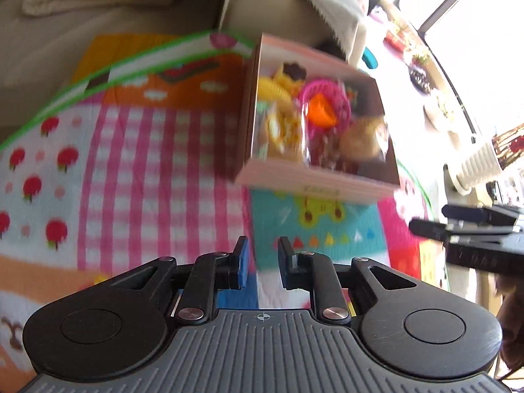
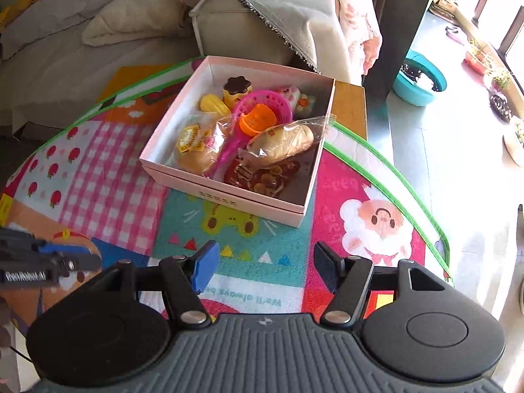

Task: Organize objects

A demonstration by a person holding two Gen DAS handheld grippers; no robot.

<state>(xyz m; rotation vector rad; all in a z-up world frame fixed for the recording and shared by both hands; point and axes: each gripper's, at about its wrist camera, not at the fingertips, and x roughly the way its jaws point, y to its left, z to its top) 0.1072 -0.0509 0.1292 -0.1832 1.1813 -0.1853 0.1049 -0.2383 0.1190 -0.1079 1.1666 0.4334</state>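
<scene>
A pink cardboard box (image 2: 229, 193) stands on a colourful play mat (image 2: 108, 163). It holds wrapped bread (image 2: 281, 144), a second wrapped bun (image 2: 195, 150), a pink toy strainer (image 2: 262, 104) with an orange cup (image 2: 257, 119), a yellow toy (image 2: 214, 104), a toy pudding (image 2: 237, 88) and a packet of snacks (image 2: 265, 177). The box also shows in the blurred left wrist view (image 1: 314, 183). My right gripper (image 2: 265, 267) is open and empty, above the mat in front of the box. My left gripper (image 1: 263, 263) has a narrow gap between its fingers and is empty, also short of the box.
A beige sofa (image 2: 249, 29) with a cushion (image 2: 131, 16) and draped blanket (image 2: 344, 3) stands behind the mat. A wooden board (image 2: 348, 108) lies behind the box. A teal bowl (image 2: 422, 82) and plant pots (image 2: 497, 82) sit on the bright floor at the right.
</scene>
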